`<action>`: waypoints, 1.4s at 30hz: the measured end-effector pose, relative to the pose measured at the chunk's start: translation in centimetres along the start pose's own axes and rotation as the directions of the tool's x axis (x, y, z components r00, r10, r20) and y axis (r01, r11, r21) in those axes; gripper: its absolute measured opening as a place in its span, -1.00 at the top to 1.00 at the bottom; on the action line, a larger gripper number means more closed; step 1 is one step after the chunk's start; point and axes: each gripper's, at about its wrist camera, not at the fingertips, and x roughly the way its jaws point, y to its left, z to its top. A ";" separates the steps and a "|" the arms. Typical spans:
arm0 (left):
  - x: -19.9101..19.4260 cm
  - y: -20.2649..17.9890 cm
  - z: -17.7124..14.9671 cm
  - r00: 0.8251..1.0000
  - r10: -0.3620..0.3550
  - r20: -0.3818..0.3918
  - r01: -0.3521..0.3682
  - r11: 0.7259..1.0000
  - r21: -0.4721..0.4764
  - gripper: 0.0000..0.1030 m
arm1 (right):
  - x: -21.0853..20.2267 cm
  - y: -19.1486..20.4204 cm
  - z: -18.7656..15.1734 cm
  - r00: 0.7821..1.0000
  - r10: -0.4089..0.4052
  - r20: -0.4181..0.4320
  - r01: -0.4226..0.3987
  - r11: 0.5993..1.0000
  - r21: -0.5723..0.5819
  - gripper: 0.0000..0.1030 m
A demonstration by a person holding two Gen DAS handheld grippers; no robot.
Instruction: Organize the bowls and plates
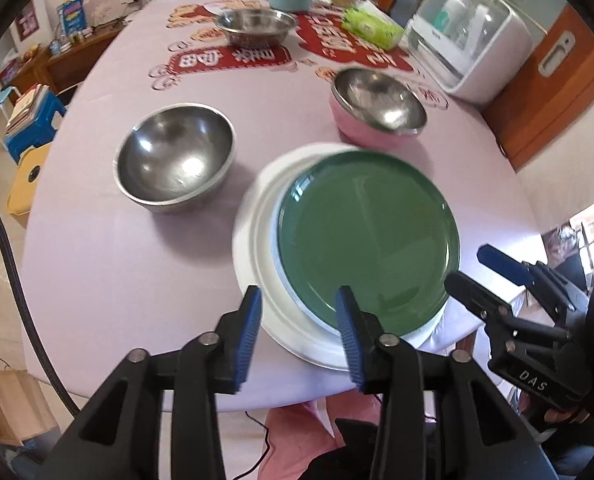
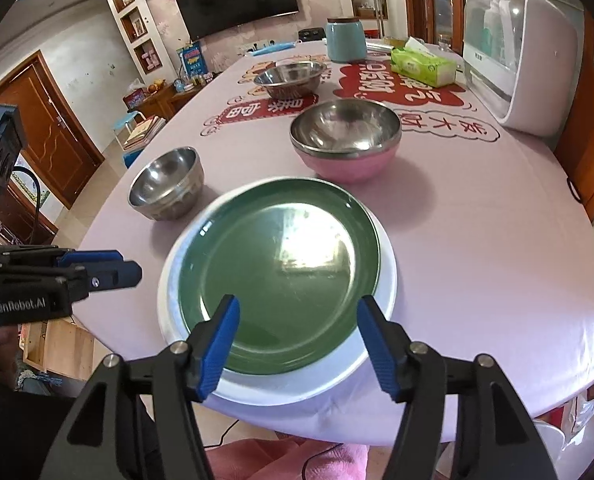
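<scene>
Plates look done — green plate [image 2: 281,272] sits nested on the white plate [image 2: 381,352], stack at the near edge of the surface [image 2: 477,280], white rim slightly overhanging it. Bowls are what's left, judging from the layout.

Left to right in the right wrist view:
- Left tongs [image 1: 299,328] — released, nothing between the pads, hovering above the stack's near-left rim. No contact visible.
- Plain steel bowl [image 2: 165,184] — upright, alone, just beyond the stack toward the left edge. Not nested yet.
- Plate stack — green one glossy, flat, low lip, strong window glare in the middle. White one wider, shows as a ring all round.
- Right tongs [image 2: 297,344] — released too, jaws wider than the left pair, hanging over the near rim of the green plate, clear of it.
- Pink bowl [image 2: 349,164] with a steel bowl [image 2: 345,128] seated inside it — behind the stack, toward the right. That pair looks already nested.
- Steel basin [image 2: 289,78] — further back, mid-surface, on the red print.

Likely remaining: the lone steel bowl into the pink stack, maybe the basin too.
</scene>
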 end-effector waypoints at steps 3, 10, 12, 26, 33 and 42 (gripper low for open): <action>-1.2 0.5 0.3 1.000 0.009 0.028 -0.008 1.000 -0.021 -0.02 | -0.6 0.0 0.6 1.000 0.002 0.019 -0.002 1.000 0.010 -0.28; -3.0 1.3 1.7 0.997 0.056 0.056 -0.053 0.997 -0.061 -0.32 | -1.7 -0.7 3.0 0.999 0.002 0.045 -0.003 0.999 0.033 -0.29; -3.4 1.4 2.1 0.996 0.071 0.059 -0.067 0.995 -0.076 -0.39 | -2.1 -1.0 3.9 0.999 0.000 0.054 -0.002 0.999 0.034 -0.29; -5.7 0.0 6.8 0.993 0.091 0.072 -0.081 0.989 -0.126 -0.51 | -3.1 -3.8 11.2 0.996 0.052 0.072 -0.054 0.998 0.026 -0.40; -6.0 -0.5 11.0 0.994 0.074 0.085 -0.056 0.979 -0.197 -0.54 | -2.4 -4.4 15.6 0.994 0.083 0.076 -0.082 0.997 -0.005 -0.40; -5.9 0.1 17.3 0.991 0.102 0.089 -0.073 0.957 -0.281 -0.54 | -0.8 -5.2 22.7 0.988 0.109 0.105 -0.103 0.993 -0.058 -0.45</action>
